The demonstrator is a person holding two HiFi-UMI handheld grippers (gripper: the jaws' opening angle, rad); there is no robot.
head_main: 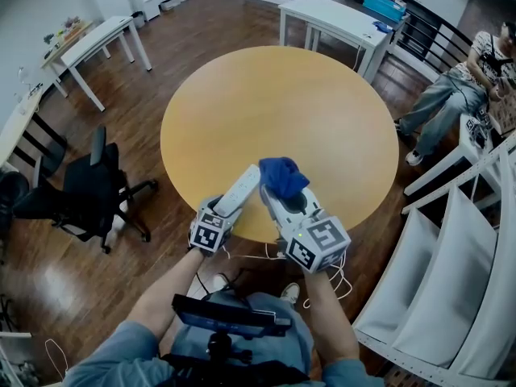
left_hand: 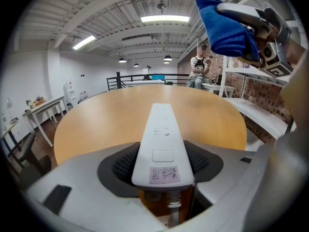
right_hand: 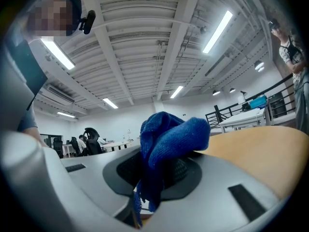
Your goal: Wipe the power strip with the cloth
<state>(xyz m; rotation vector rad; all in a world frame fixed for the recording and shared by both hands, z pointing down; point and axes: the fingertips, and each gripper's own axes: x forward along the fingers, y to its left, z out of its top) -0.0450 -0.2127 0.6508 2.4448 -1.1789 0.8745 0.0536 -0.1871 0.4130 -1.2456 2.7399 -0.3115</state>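
A white power strip [head_main: 239, 189] is held above the near edge of the round wooden table [head_main: 274, 111], with my left gripper [head_main: 219, 214] shut on its near end. In the left gripper view the power strip [left_hand: 161, 141] runs away from the jaws, a small label on its end. My right gripper [head_main: 284, 193] is shut on a bunched blue cloth [head_main: 282, 175], just right of the strip's far end. The blue cloth [right_hand: 166, 144] fills the jaws in the right gripper view. The cloth [left_hand: 223, 29] also shows at upper right in the left gripper view, raised above the strip.
A black office chair [head_main: 89, 192] stands left of the table. White desks [head_main: 339, 18] sit beyond it, and white shelving [head_main: 451, 272] is at the right. A seated person [head_main: 455, 79] is at the far right. The strip's cable [head_main: 334, 276] hangs near my legs.
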